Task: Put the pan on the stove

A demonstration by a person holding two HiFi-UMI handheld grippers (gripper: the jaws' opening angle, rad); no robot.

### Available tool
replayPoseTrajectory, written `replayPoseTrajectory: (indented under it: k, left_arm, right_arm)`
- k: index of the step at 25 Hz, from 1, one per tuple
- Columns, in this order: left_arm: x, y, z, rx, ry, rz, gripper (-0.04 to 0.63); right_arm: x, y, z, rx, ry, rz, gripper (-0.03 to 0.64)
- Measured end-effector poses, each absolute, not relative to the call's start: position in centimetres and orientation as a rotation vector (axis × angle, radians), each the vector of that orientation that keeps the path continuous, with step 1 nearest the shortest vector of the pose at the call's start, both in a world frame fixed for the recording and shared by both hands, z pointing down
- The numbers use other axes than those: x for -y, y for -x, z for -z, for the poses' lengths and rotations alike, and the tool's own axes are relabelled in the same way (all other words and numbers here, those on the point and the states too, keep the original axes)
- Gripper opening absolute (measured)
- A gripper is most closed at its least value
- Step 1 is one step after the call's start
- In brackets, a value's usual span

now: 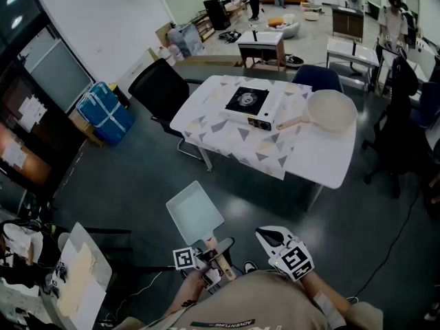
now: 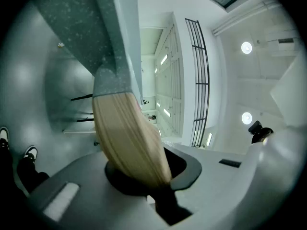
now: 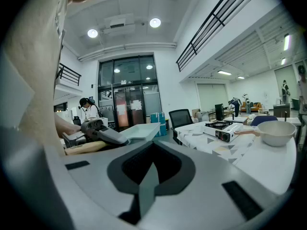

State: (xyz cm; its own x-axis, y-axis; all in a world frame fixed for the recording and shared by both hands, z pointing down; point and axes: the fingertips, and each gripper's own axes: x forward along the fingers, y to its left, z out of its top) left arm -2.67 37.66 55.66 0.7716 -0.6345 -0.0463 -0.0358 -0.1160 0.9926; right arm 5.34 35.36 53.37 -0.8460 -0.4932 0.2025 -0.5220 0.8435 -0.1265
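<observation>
Down at waist level, the left gripper (image 1: 206,258) clamps the square pan (image 1: 194,214) by its wooden handle (image 2: 132,138), and the right gripper (image 1: 269,236) is closed on nothing. The stove (image 1: 249,102) sits well apart on the table (image 1: 323,158). Held by the handle end, the pan could sag and clip the round pan (image 1: 331,109) beside it.

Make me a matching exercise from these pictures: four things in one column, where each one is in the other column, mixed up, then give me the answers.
Things:
1. square pan
2. round pan
3. stove
4. blue bag

Places:
A. on the floor
B. on the table, its burner bare
C. wooden handle clamped in the jaws of the left gripper
D. on the table, beside the stove

Pairs: 1-C, 2-D, 3-B, 4-A.
</observation>
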Motion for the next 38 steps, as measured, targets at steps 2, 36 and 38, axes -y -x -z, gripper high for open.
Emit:
replayPoseTrajectory:
  k: [2,36,38]
  left_arm:
    - [-37.6,2.8,-55.4,0.542,-1.624,0.55,0.043]
    - [-36.4,10.3,-59.1,0.491,-1.581,0.505,0.054]
    - [-36.2,10.2,-59.2,0.496,-1.573,0.499,0.054]
  right_arm:
    - [-35.2,-5.2,-53.4,2.854,-0.786,-0.281,-0.002]
    - [-33.1,1.6,-54.9,2.771,-0.913,-0.414,-0.002]
    - [-32.4,1.5,-55.1,2.775,-0.911,-0.425,-0.002]
